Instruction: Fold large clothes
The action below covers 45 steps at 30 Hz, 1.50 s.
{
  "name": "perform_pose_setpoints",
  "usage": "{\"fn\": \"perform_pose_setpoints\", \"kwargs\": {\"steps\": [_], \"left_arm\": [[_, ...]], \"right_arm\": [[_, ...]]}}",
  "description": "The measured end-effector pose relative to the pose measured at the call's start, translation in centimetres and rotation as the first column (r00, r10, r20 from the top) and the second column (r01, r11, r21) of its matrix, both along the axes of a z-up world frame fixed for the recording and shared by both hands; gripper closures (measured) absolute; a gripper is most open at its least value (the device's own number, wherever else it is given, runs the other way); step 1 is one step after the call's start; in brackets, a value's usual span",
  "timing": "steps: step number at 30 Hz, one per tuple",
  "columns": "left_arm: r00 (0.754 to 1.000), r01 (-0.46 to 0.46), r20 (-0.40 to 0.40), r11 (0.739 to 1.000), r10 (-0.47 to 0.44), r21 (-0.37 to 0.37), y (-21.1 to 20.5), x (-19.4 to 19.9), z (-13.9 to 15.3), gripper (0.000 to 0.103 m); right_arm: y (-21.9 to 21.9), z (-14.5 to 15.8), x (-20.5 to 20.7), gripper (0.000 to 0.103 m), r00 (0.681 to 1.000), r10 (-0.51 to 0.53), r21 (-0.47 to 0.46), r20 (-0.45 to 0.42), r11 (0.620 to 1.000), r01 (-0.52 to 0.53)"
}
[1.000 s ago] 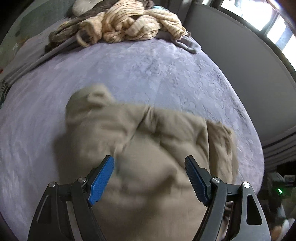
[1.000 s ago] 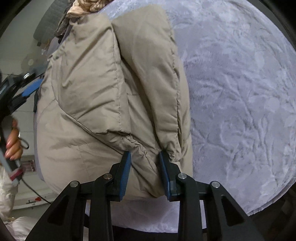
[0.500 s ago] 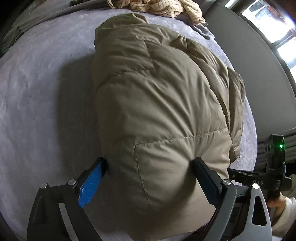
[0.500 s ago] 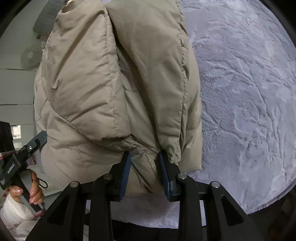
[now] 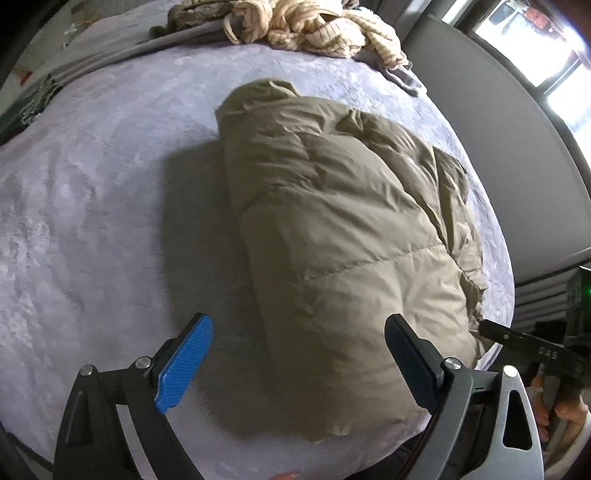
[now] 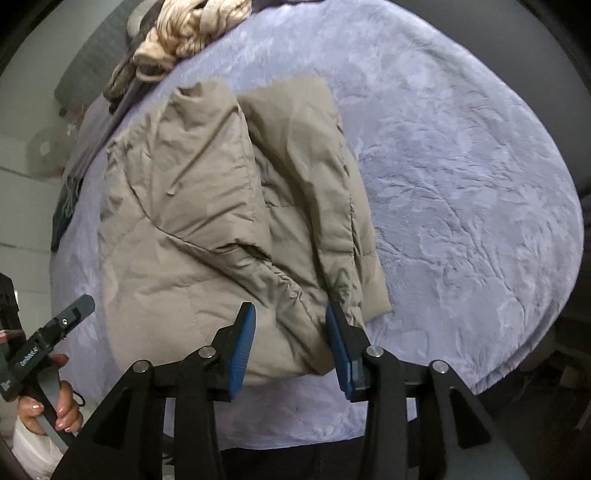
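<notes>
A tan puffer jacket (image 5: 343, 229) lies folded on the lavender bed cover (image 5: 92, 206), sleeves laid lengthwise on top in the right wrist view (image 6: 207, 206). My left gripper (image 5: 295, 365) is open and empty, its jaws spread wide over the jacket's near end. My right gripper (image 6: 290, 343) is open too, its blue pads (image 6: 243, 343) on either side of the jacket's near hem without pinching it. The left gripper shows at the left edge of the right wrist view (image 6: 55, 332), the right one at the right edge of the left wrist view (image 5: 532, 350).
A heap of cream striped and dark clothes (image 5: 314, 26) lies at the far end of the bed, also in the right wrist view (image 6: 184, 33). A grey headboard or wall (image 5: 509, 140) runs along the right. The bed edge (image 6: 517, 369) is close to me.
The jacket has come down flat onto the bed. My right gripper, shut on its hem before, has opened and let go. My left gripper has drawn back a little.
</notes>
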<state>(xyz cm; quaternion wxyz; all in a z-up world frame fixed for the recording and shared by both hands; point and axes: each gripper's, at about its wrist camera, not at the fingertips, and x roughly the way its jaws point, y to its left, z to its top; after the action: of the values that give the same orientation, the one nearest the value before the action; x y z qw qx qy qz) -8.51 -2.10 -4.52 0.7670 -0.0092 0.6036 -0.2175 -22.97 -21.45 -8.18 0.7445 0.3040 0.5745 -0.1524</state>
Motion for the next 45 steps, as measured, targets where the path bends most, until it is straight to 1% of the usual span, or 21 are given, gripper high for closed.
{"fn": "perform_pose_setpoints", "kwargs": {"steps": [3, 6, 7, 10, 12, 14, 15, 17, 21, 23, 27, 30, 31, 32, 33, 37, 39, 42, 45], "left_arm": [[1.000, 0.004, 0.013, 1.000, -0.004, 0.006, 0.8, 0.0, 0.4, 0.000], [1.000, 0.019, 0.010, 1.000, -0.019, 0.020, 0.9, -0.3, 0.6, 0.000], [1.000, 0.020, 0.006, 1.000, -0.020, 0.021, 1.0, -0.3, 0.5, 0.000], [1.000, 0.012, -0.004, 1.000, -0.012, 0.020, 1.1, -0.1, 0.5, 0.000], [1.000, 0.008, -0.011, 1.000, -0.008, 0.020, 1.0, 0.2, 0.3, 0.000], [1.000, 0.001, -0.017, 1.000, -0.001, 0.022, 0.8, 0.5, 0.2, 0.000], [1.000, -0.003, -0.018, 1.000, 0.003, 0.024, 0.6, 0.6, 0.2, 0.000], [1.000, -0.019, -0.018, 0.999, 0.020, 0.037, 0.2, 1.1, 0.3, 0.000], [0.998, -0.066, -0.018, 0.997, 0.067, 0.051, -0.5, 2.2, 0.7, 0.000], [0.997, -0.080, -0.013, 0.995, 0.081, 0.065, -1.0, 2.6, 0.7, 0.000], [0.994, -0.104, -0.008, 0.990, 0.105, 0.092, -2.2, 3.6, 0.4, 0.000], [0.994, -0.104, -0.015, 0.989, 0.106, 0.103, -3.0, 4.1, -0.1, 0.000], [0.994, -0.101, -0.020, 0.989, 0.104, 0.104, -3.2, 4.2, -0.4, 0.000], [0.994, -0.099, -0.030, 0.990, 0.103, 0.099, -3.4, 4.4, -0.6, 0.000], [0.994, -0.100, -0.039, 0.991, 0.104, 0.090, -3.4, 4.6, -0.9, 0.000], [0.988, -0.114, -0.098, 0.993, 0.115, 0.020, -3.0, 5.8, -1.9, 0.000], [0.985, -0.117, -0.127, 0.993, 0.115, -0.008, -2.8, 6.2, -2.5, 0.000], [0.978, -0.123, -0.177, 0.991, 0.112, -0.054, -2.6, 7.0, -3.7, 0.000], [0.970, -0.137, -0.216, 0.984, 0.110, -0.115, -2.3, 7.6, -4.6, 0.000]], "right_arm": [[1.0, 1.3, -0.9, 0.060, 0.999, -0.029, -0.025, 0.018, 0.999, 0.029], [1.8, 2.6, -1.7, 0.052, 0.998, -0.047, -0.039, 0.035, 0.998, 0.049], [1.7, 2.7, -1.7, 0.050, 0.998, -0.048, -0.042, 0.037, 0.998, 0.049], [1.3, 3.0, -1.5, 0.049, 0.999, -0.035, -0.045, 0.033, 0.998, 0.036], [1.0, 3.1, -1.2, 0.044, 0.999, -0.027, -0.050, 0.031, 0.998, 0.028], [0.6, 3.2, -0.6, 0.035, 0.999, -0.018, -0.051, 0.033, 0.998, 0.019], [0.4, 3.2, -0.3, 0.033, 0.999, -0.011, -0.051, 0.035, 0.999, 0.012], [-0.3, 3.0, 0.8, 0.023, 0.999, 0.015, -0.039, 0.032, 0.999, -0.013], [-1.9, 2.6, 3.1, 0.023, 0.998, 0.059, -0.009, 0.022, 0.998, -0.059], [-2.8, 2.3, 4.2, 0.020, 0.997, 0.081, 0.005, 0.022, 0.997, -0.081], [-4.3, 1.4, 5.7, 0.020, 0.994, 0.103, 0.034, 0.017, 0.994, -0.104], [-5.6, 0.6, 6.2, 0.013, 0.994, 0.109, 0.057, 0.025, 0.992, -0.110], [-6.0, 0.4, 6.3, 0.006, 0.994, 0.106, 0.066, 0.026, 0.992, -0.108], [-6.4, 0.2, 6.3, 0.001, 0.994, 0.105, 0.075, 0.030, 0.991, -0.107], [-6.8, -0.1, 6.4, 0.000, 0.994, 0.106, 0.085, 0.033, 0.990, -0.108], [-8.0, -0.9, 6.7, 0.000, 0.993, 0.114, 0.105, 0.038, 0.988, -0.117], [-8.8, -1.7, 6.9, 0.000, 0.994, 0.101, 0.136, 0.045, 0.985, -0.106], [-10.2, -3.6, 7.1, 0.000, 0.997, 0.045, 0.222, 0.055, 0.973, -0.056], [-11.5, -6.3, 7.3, 0.000, 0.998, -0.028, 0.331, 0.060, 0.944, 0.007]]}}
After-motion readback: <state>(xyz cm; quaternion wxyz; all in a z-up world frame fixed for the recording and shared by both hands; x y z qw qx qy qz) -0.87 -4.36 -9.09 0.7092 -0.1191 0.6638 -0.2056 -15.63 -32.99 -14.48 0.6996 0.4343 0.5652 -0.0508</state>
